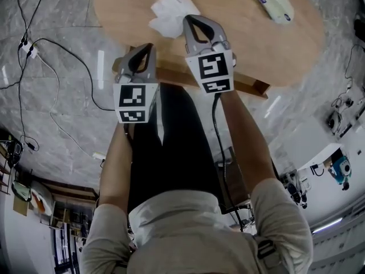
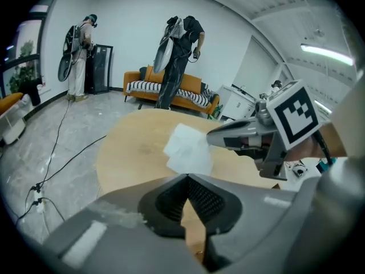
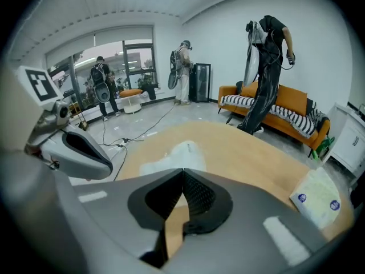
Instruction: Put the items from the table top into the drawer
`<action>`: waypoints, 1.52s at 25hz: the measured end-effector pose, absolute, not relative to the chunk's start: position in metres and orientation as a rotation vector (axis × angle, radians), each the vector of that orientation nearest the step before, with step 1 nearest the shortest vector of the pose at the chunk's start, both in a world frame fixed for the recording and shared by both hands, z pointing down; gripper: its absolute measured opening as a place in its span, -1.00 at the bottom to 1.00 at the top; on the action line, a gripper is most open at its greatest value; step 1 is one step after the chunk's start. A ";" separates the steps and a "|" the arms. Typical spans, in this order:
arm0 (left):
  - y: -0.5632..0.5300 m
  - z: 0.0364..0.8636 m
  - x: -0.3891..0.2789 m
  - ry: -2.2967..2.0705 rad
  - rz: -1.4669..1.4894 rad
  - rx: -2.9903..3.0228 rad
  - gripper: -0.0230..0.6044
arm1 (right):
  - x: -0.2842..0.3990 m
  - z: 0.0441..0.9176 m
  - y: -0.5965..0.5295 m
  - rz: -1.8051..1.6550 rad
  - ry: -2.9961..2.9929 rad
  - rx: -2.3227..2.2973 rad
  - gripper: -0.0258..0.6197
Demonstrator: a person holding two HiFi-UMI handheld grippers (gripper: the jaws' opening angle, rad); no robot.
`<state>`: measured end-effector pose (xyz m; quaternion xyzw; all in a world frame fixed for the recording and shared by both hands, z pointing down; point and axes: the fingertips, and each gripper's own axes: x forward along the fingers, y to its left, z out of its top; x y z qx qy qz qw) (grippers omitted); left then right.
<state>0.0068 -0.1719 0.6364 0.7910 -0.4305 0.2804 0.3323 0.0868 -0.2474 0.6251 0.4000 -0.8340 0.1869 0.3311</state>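
Note:
A crumpled white tissue [image 1: 171, 10] [image 2: 188, 150] [image 3: 171, 158] lies on the round wooden table [image 1: 239, 33] near its front edge. A flat white tissue pack [image 1: 275, 3] [image 3: 317, 197] with blue print rests at the table's far right. My right gripper [image 1: 188, 17] [image 3: 183, 170] hovers just right of the tissue, shut with nothing between its jaws. My left gripper [image 1: 149, 45] [image 2: 187, 176] is lower and to the left, over the table's front edge, jaws together and empty. A wooden drawer part [image 1: 251, 86] juts out under the table's near edge.
Black cables [image 1: 51, 67] trail over the grey marble floor left of the table. Several people [image 2: 179, 56] stand far behind it, near an orange sofa [image 2: 171, 90]. My own legs and torso fill the lower head view.

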 end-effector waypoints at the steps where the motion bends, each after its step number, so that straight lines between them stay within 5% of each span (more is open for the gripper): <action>1: -0.165 0.637 0.001 -1.131 0.732 2.058 -0.86 | 0.081 0.624 -0.241 0.490 -2.187 1.040 -0.89; 20: -0.060 0.656 -0.102 -1.230 0.756 1.916 -0.86 | -0.013 0.634 -0.096 0.594 -2.234 0.891 -0.90; 38: -0.032 0.690 -0.112 -1.165 0.796 1.884 -0.86 | -0.021 0.710 -0.057 0.628 -2.139 0.662 -0.90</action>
